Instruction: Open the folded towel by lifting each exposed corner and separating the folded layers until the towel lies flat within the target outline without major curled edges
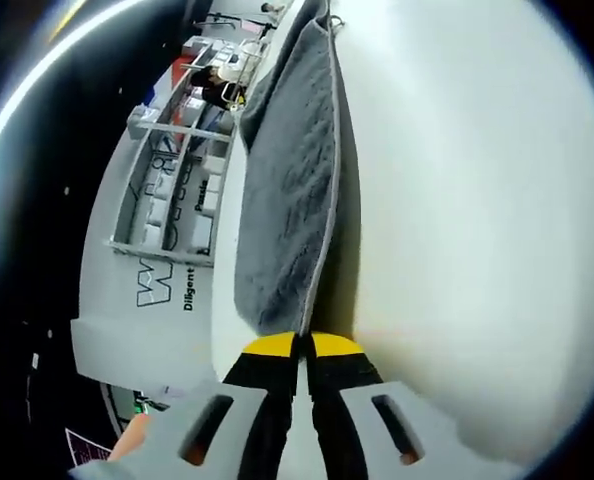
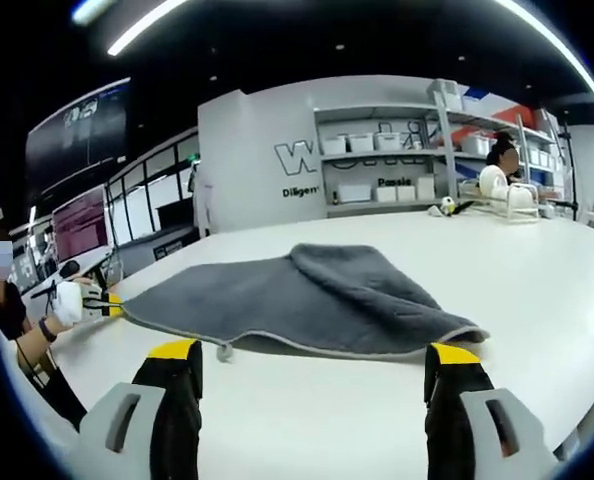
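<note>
Towel (image 2: pixel 307 300), grey terry cloth with a pale stitched hem, lies on the white table (image 2: pixel 537 270) and is still partly folded: in the right gripper view one layer is doubled back over the spread part, forming a raised hump beyond and between the two fingertips.

Left gripper (image 1: pixel 303 345): the yellow-tipped fingers (image 1: pixel 267 347) are pressed together on the near corner of the towel, where the hem runs straight into the seam between them. From that corner the cloth stretches away ahead of the fingertips along the table top.

Right gripper (image 2: pixel 312 356): the fingers (image 2: pixel 172 352) stand wide apart and hold nothing. The towel's near hem lies just beyond both tips, not touching them.

In the right gripper view the left gripper appears at the towel's far-left corner, gripped by a person's hand (image 2: pixel 69 301).

Behind the table stand a white wall with partial lettering (image 2: pixel 299 160) and shelving (image 2: pixel 397 165) carrying white bins.
</note>
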`<state>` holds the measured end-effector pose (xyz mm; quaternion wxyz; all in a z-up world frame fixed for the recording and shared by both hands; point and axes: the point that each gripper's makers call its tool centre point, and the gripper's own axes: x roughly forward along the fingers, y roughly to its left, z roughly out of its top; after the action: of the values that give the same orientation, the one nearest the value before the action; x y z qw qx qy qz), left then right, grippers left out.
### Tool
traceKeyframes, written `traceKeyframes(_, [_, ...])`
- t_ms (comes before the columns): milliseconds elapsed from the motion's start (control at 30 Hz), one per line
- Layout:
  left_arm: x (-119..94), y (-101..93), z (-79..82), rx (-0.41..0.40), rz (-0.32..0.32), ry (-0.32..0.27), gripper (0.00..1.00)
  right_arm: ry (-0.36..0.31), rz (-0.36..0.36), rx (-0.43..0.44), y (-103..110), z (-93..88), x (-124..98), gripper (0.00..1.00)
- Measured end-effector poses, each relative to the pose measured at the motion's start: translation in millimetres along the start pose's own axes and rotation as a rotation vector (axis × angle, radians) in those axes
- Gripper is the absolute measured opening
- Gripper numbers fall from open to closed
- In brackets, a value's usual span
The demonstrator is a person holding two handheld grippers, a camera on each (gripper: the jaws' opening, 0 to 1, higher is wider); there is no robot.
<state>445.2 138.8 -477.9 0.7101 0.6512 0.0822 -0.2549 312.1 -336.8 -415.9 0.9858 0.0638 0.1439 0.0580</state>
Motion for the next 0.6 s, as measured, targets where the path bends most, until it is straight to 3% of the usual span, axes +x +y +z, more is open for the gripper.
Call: traceKeyframes(600, [-12.7,-11.7,-8.6,0.026,-0.041,0.047,0.03,0.013,0.016,0.004,1.9,-2.6,10.3,0.94])
